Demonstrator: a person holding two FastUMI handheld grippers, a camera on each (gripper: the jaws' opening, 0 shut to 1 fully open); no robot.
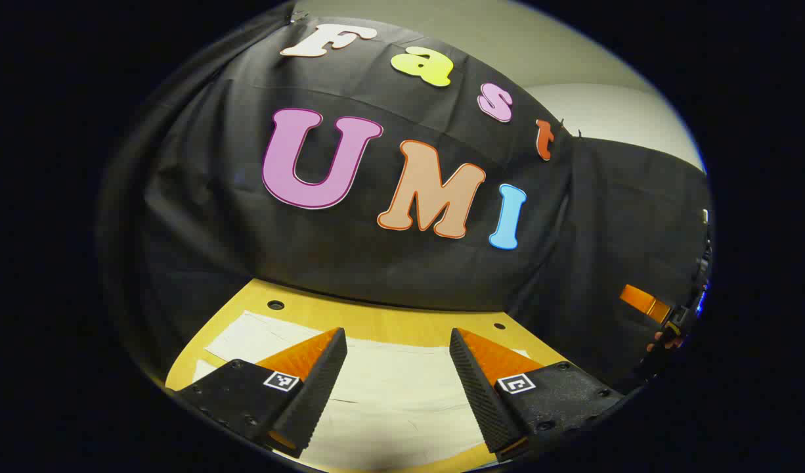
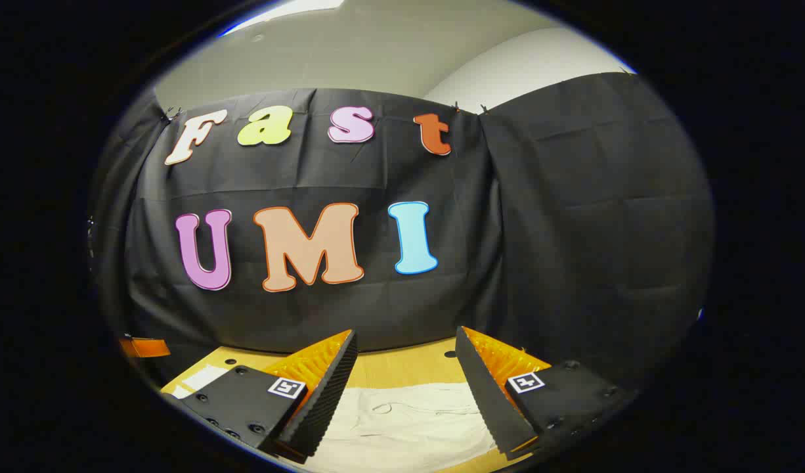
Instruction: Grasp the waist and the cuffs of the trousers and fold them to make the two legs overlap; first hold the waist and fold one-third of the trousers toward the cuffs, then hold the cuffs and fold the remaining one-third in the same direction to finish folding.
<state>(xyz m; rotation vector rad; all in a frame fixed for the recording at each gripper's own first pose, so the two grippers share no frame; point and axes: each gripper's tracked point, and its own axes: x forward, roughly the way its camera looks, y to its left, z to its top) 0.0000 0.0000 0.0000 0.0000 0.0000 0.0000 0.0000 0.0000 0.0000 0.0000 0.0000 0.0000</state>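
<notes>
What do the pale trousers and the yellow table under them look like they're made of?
The trousers look like thin woven cloth, cream and matte: they lie limp and flat, with soft creases and stitched seam lines. The table looks like wood or a wood-look board, yellowish with a smooth, slightly glossy top and small round holes near the far edge; whether it is solid wood or laminate can't be told.

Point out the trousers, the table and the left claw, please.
trousers [image 2: 402, 420], right gripper view, pale cloth between the fingers.
table [image 1: 376, 320], left gripper view, bare wood beyond the trousers.
left claw [image 1: 397, 341], left gripper view, gap midway between its fingertips.
</notes>
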